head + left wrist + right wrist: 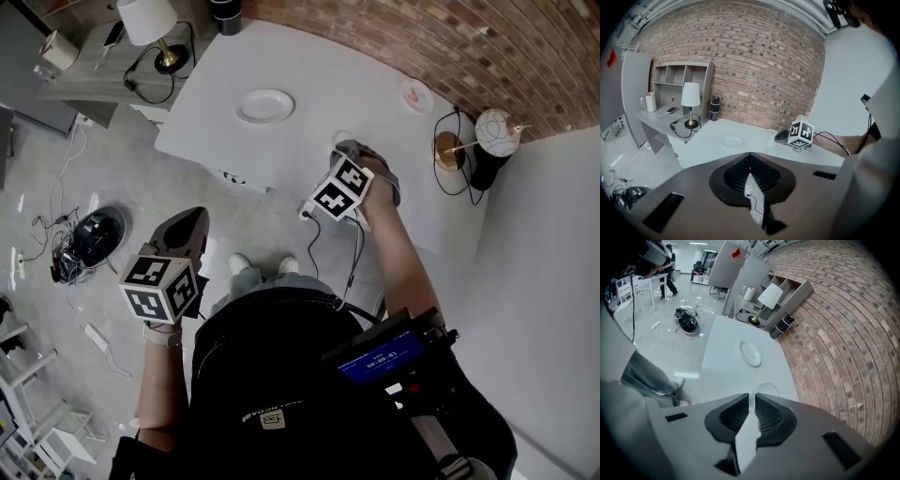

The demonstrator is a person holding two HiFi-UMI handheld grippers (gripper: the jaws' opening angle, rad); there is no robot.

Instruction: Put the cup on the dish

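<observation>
- Right gripper view: we see the right hand-held gripper [751, 397] with its jaws drawn narrow. The near wall of the cup [767, 390] sits in the thin slit between their tips. We judge that a pinch on the rim, since a thin wall leaves just such a slit.
- Head view places the cup [342, 141] right of centre on the white surface [319, 80]. It is standing there, not lifted, with the right hand-held gripper [349, 150] reaching in from the near edge.
- The dish [264, 105] lies empty, up and to the left of the cup and well apart from it. In the right gripper view the dish [750, 353] sits above the jaws, so the carry looks to us like a straight push forward.
- The left hand-held gripper [187, 225] hangs off the surface at the lower left of the head view, over the floor. Its own view shows the left hand-held gripper [750, 154] with jaws pressed together and nothing between them. We take it as parked out of the way, since one hand suffices.
- By our reading, the grasp is made and the lift is not yet begun.
</observation>
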